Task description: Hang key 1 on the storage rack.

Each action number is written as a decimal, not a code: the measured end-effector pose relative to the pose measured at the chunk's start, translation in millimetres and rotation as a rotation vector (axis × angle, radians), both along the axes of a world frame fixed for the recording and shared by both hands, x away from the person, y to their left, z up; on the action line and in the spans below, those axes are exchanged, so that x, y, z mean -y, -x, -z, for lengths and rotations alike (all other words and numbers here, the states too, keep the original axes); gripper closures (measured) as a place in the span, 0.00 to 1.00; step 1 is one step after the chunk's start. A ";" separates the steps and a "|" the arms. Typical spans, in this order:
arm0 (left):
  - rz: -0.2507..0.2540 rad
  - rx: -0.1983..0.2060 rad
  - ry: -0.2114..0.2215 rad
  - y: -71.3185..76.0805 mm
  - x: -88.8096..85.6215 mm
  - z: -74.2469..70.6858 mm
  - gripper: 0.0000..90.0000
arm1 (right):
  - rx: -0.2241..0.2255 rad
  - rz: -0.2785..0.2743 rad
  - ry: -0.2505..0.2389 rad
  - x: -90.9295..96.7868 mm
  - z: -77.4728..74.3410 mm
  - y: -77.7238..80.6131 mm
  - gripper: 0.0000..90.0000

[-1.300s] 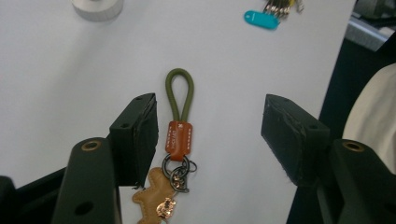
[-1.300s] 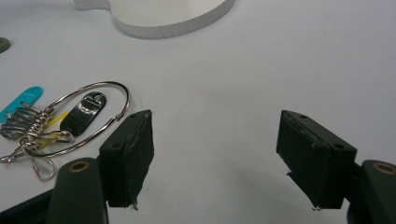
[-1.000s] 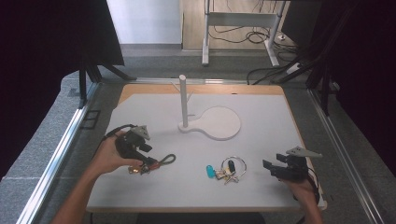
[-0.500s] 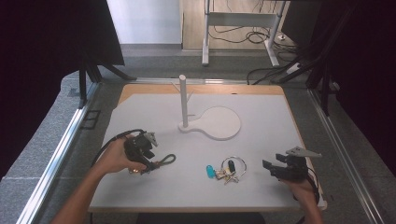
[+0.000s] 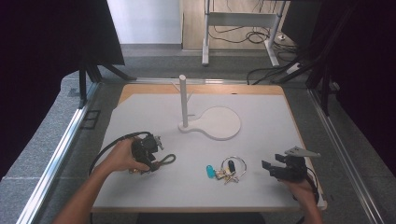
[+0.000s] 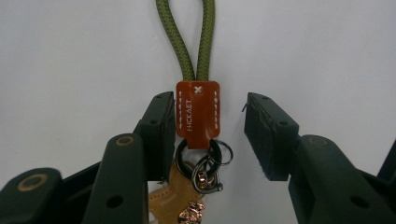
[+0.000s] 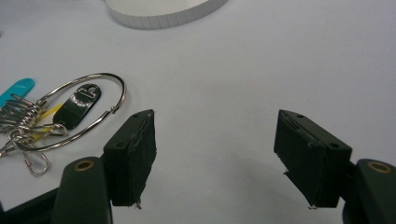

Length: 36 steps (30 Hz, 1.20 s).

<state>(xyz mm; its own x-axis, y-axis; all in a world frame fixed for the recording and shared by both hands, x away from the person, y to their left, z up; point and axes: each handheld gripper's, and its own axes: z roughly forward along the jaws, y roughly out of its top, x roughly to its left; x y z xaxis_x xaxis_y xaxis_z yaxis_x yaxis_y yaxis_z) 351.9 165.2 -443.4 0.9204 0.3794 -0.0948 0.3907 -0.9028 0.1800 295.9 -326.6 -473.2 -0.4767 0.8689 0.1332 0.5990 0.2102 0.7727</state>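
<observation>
Keychain (image 6: 198, 109) with an orange-brown leather tab and a green braided cord loop lies on the white desk (image 5: 261, 140) at its front left. In the left gripper view the tab sits between the two black jaws of the left hand-held gripper (image 6: 205, 135). The left jaw is just beside the tab's edge, possibly touching it; the right jaw stands clearly apart from it. The jaws are spread and not clamped on anything. Below the tab hang dark metal rings (image 6: 208, 161) and a tan leather piece (image 6: 180, 196). The cord loop runs away from the jaws across the desk surface.

In the high view the left hand (image 5: 122, 156) holds this hand-held gripper low over the keychain, with the green loop (image 5: 166, 160) lying out to its right.

A second bunch of keys (image 5: 226, 170) lies near the front centre of the desk, with a large wire ring (image 7: 84, 109), a dark metal tag (image 7: 77, 105) and a blue tag (image 5: 211, 171).

The right hand-held gripper (image 7: 229, 158) is at the front right of the desk, well apart from the keychain. Its jaws are wide apart over bare desk, with the wire ring just beside its left jaw.

A white stand (image 5: 219, 123) with an upright post (image 5: 184, 100) sits behind the keys, at mid-desk.
</observation>
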 end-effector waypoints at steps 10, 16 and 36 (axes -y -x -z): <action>-0.005 0.007 -0.046 -3.0 5.8 7.5 0.63 | 0.004 -0.002 0.005 -2.1 0.0 0.2 0.33; 0.005 0.017 -0.081 -2.2 8.7 13.5 0.66 | 0.004 -0.009 0.010 -2.7 -0.7 0.5 0.33; -0.041 0.044 0.019 -2.3 -5.4 3.3 0.74 | -0.005 0.004 0.020 -1.0 1.8 0.0 0.33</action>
<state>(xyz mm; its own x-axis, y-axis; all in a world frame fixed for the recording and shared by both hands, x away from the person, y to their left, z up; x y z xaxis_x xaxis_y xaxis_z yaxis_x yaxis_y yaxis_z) 354.2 170.7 -446.7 0.9075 0.4155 -0.0616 0.4186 -0.8824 0.2146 295.9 -325.6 -475.0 -0.4727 0.8733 0.1179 0.6033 0.2233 0.7656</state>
